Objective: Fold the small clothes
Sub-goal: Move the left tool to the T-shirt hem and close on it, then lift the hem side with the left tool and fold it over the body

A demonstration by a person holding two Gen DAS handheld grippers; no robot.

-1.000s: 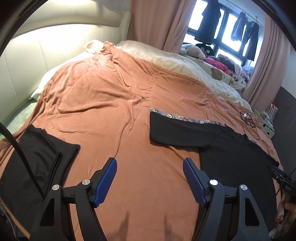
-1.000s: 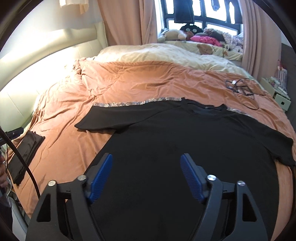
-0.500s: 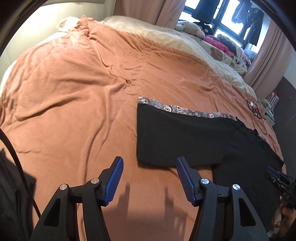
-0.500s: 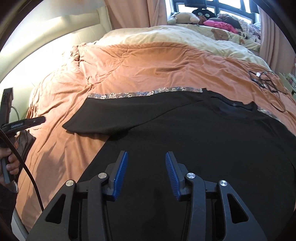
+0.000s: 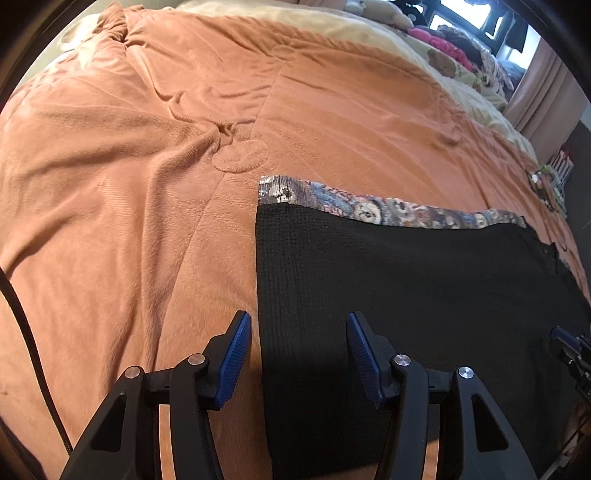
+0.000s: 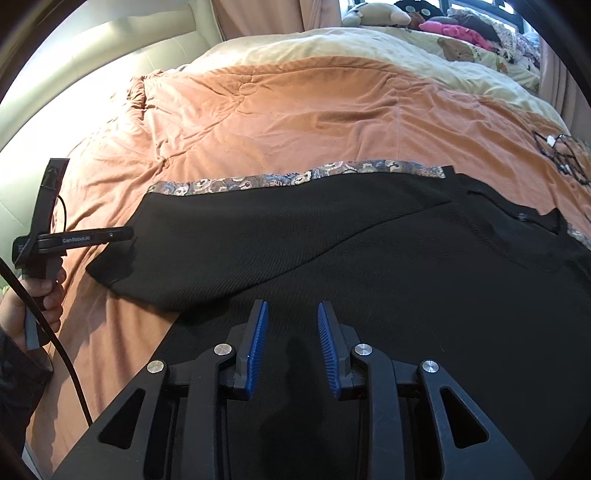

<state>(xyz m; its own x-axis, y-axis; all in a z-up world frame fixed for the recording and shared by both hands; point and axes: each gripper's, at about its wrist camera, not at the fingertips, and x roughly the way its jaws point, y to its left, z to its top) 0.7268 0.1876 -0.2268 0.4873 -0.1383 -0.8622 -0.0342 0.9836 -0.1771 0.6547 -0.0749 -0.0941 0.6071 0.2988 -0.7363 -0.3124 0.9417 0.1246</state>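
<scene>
A black T-shirt (image 6: 388,258) with a patterned trim (image 6: 295,179) lies spread flat on the orange bedspread (image 6: 295,110). In the left wrist view its left sleeve (image 5: 369,266) lies under my left gripper (image 5: 297,350), which is open and hovers just above the sleeve's cuff edge. My right gripper (image 6: 291,343) is partly open, jaws narrow, low over the shirt's body beside the sleeve's armpit. Neither holds cloth. The left gripper also shows in the right wrist view (image 6: 74,240), held by a hand at the sleeve end.
A cream blanket (image 6: 369,48) with soft toys (image 6: 376,14) and clothes lies at the far side. Tangled cables (image 6: 561,155) lie on the bedspread at the right. A padded headboard (image 6: 110,55) stands at the left.
Both grippers have moved forward and down toward the shirt. The left now straddles the sleeve's cuff edge. The right's jaws have narrowed from wide open.
</scene>
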